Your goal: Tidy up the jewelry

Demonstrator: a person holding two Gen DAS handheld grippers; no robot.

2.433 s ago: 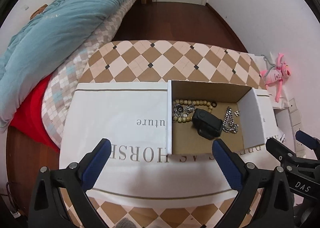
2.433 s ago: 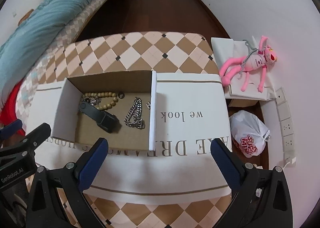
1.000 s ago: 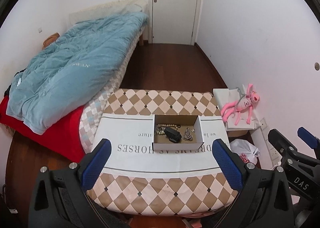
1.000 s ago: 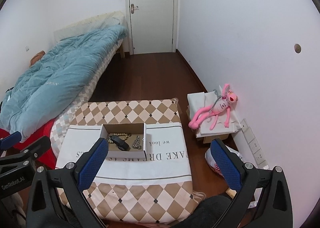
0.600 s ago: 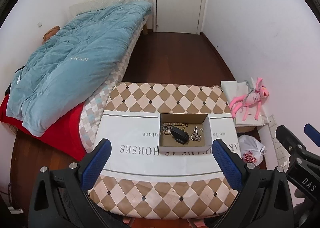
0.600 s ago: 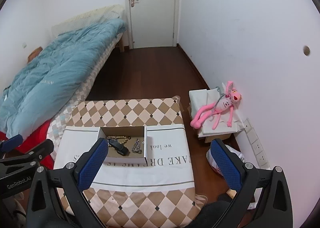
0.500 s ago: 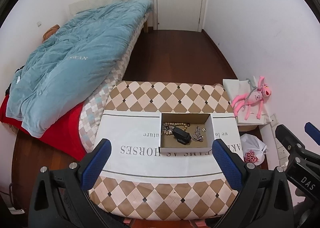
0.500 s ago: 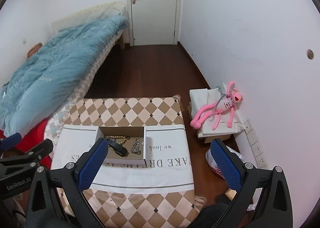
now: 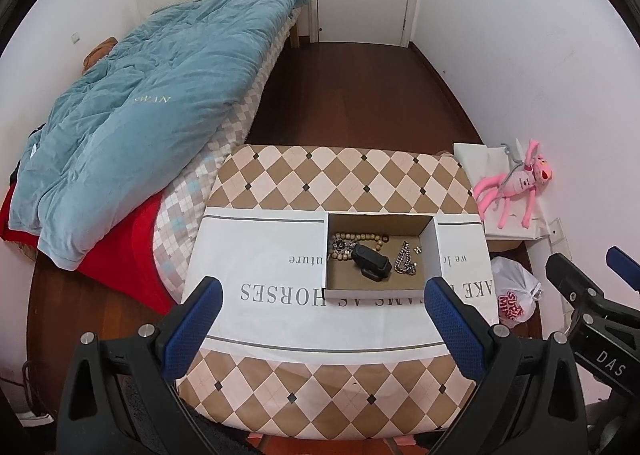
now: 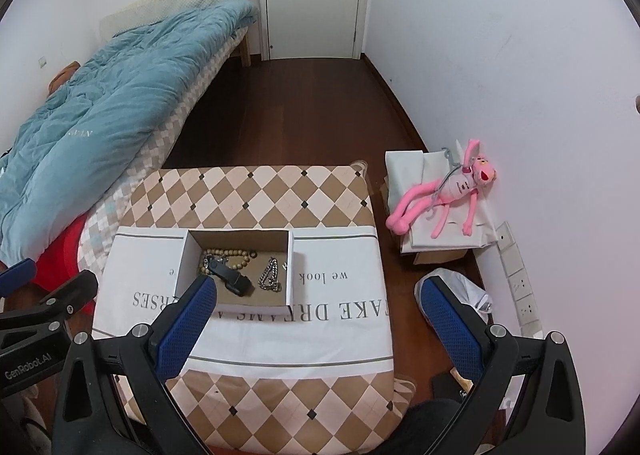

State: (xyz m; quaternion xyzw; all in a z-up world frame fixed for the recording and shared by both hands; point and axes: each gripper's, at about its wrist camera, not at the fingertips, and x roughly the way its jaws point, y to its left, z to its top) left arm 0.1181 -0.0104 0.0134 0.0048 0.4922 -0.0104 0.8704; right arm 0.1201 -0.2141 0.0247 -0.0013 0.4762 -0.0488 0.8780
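Note:
An open cardboard box (image 9: 434,251) (image 10: 184,263) sits on a white printed cloth (image 9: 260,255) (image 10: 340,295) over a checkered table. Inside lie a wooden bead bracelet (image 9: 356,237) (image 10: 234,253), a black watch (image 9: 370,261) (image 10: 232,279), a silver chain (image 9: 405,262) (image 10: 270,275) and small earrings (image 9: 418,250). My left gripper (image 9: 322,319) is open and empty, held well above and in front of the box. My right gripper (image 10: 320,319) is open and empty too, at the same height to the right.
A bed with a blue quilt (image 9: 140,103) (image 10: 100,107) stands left of the table. A pink plush toy (image 9: 516,187) (image 10: 448,191) lies on white boxes by the right wall. A plastic bag (image 9: 514,295) (image 10: 460,291) sits on the wood floor.
Both grippers pulled far back and up from the box 2.4 s ago, then came slightly closer in the last second. The box contents are unchanged.

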